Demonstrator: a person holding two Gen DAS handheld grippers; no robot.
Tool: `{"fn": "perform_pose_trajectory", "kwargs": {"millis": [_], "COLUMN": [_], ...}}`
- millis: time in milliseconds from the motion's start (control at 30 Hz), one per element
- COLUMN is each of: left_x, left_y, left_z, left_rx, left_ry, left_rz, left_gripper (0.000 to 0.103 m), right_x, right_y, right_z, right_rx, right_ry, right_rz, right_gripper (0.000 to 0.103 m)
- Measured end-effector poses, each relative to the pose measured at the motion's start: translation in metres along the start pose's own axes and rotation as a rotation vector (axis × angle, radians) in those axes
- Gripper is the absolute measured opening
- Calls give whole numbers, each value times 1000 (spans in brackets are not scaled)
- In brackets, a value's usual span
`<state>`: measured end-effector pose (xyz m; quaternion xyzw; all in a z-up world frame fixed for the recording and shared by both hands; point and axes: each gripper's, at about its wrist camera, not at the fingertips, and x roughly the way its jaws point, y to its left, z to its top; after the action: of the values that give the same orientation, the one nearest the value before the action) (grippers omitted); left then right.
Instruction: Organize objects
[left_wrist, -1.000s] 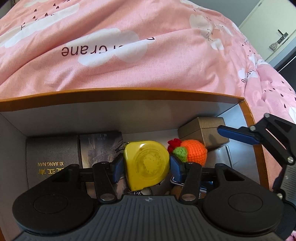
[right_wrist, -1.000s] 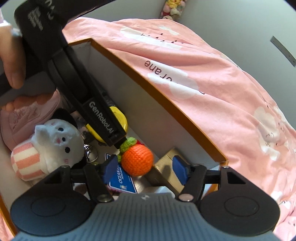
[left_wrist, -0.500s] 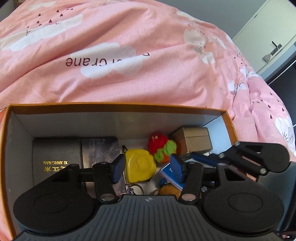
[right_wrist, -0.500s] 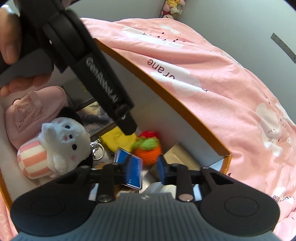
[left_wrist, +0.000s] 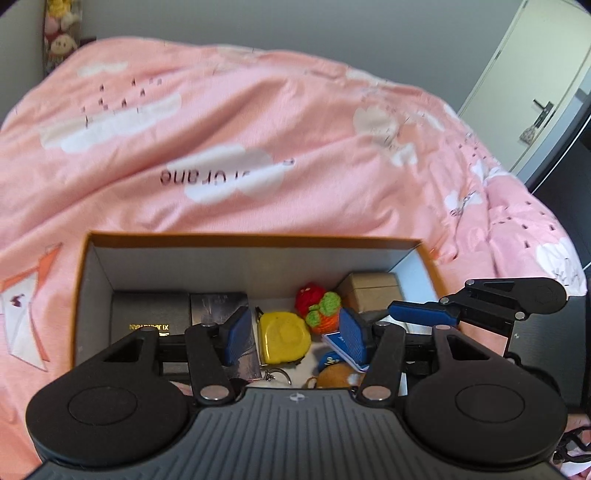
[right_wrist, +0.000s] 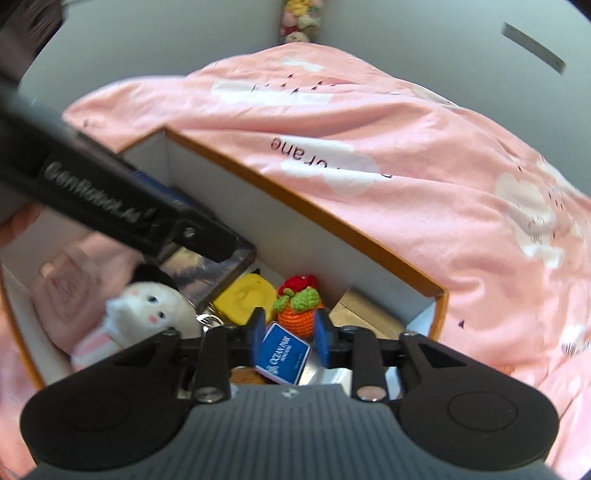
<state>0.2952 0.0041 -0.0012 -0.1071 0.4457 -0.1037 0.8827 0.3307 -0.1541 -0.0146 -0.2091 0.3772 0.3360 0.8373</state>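
Since the earlier frames, the left gripper (left_wrist: 293, 334) has been lifted away from the yellow tape measure (left_wrist: 283, 336), which a second ago sat between its jaws and is now left lying on the floor of the orange-rimmed box (left_wrist: 258, 238). The left jaws are held apart with nothing clamped.

The right gripper (right_wrist: 290, 334) is seen with a small blue card pack (right_wrist: 282, 352) between its jaws. These jaws are opening; the pack leans against the left pad and is not pressed by the right one.

Inside the box, a crocheted orange (right_wrist: 299, 315) lies just beside the tape measure, with a tan box (left_wrist: 369, 291) beyond it in the far corner. A white plush toy (right_wrist: 147, 308) rests on the tape measure's other side. The box sits on a bed covered by a pink quilt (left_wrist: 258, 147).
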Motion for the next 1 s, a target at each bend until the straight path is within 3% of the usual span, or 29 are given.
{"fn": "perform_pose_trajectory", "kwargs": {"millis": [133,267,367,567,733,1000], "left_x": [-29,-58,-85,-123,-131,-126], "left_y": [-8,-15,-21,-28,-26,-16], "left_z": [-5,-14,-29,-66,-93,-126], "left_rx": [19,30,41,63,64,19], "left_ry": [-64,-145,-250,-460,-486,-473], "left_rz": [16,38,76,199,303,309], "left_gripper": [65,75,86,93,93,94], "right_x": [-26,-55,-78,-123,-148,-147], "right_y": [-1,3,11,39,67,90], "right_z": [0,-4,-9,-22,-38,-68], "right_rx": [88,173,232,287,329,399], "right_ry": [-25,-62,-119,-257,-348,-376], "right_rz": [16,34,30,-19,-59,-122], "right_gripper": [47,60,78,86,94,94]}}
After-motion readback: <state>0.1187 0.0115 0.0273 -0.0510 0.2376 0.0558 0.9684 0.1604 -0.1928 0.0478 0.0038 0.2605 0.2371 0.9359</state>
